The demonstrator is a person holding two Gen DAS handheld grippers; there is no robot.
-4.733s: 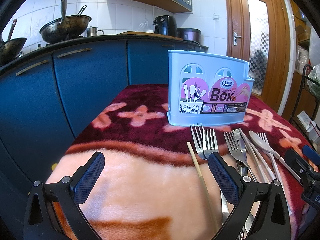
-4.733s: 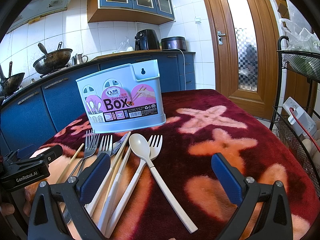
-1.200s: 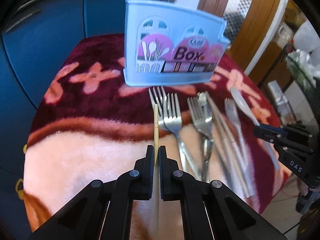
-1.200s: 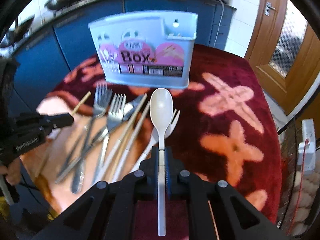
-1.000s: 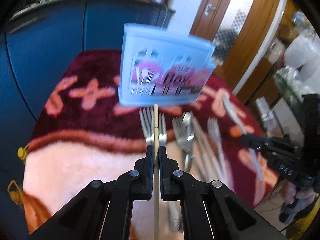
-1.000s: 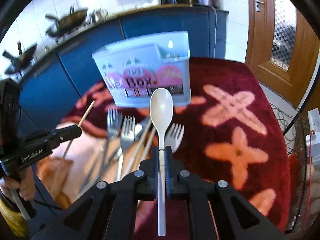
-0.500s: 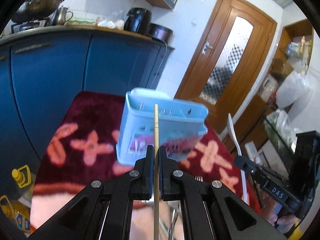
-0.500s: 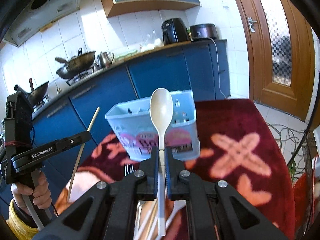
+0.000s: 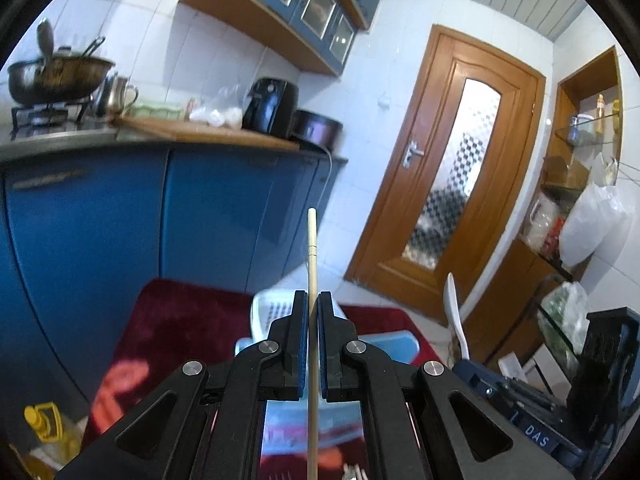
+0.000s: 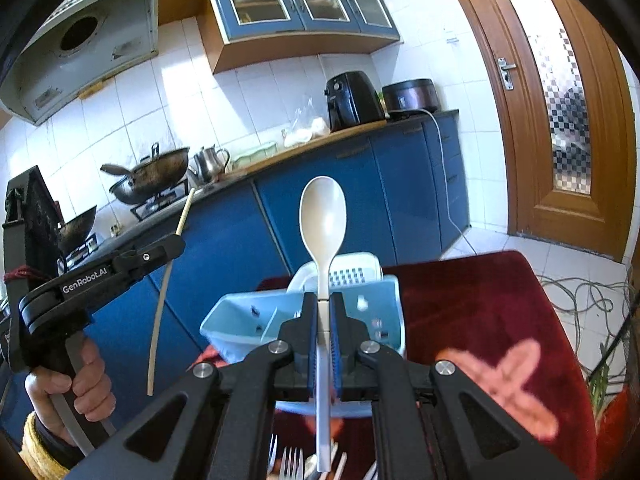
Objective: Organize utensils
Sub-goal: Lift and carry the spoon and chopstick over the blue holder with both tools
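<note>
Basically both tools are loaded w/ one utensil each, carried above the pale blue box point(image 10: 352, 304), which stands on the red blanket point(image 10: 480, 300), prob. so each drops in handle-down. Left gripper point(image 9: 313, 300) is clamped on a chopstick point(image 9: 312, 248); right gripper point(image 10: 323, 304) pinches a cream spoon point(image 10: 322, 220) by its handle. Forks point(image 10: 288, 464) lie near, below.

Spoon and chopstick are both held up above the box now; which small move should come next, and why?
Probably tip both downward over the box. The right gripper is shut on the spoon and the left gripper on the chopstick; both utensils point up and forward, with the open-topped box just below them.
</note>
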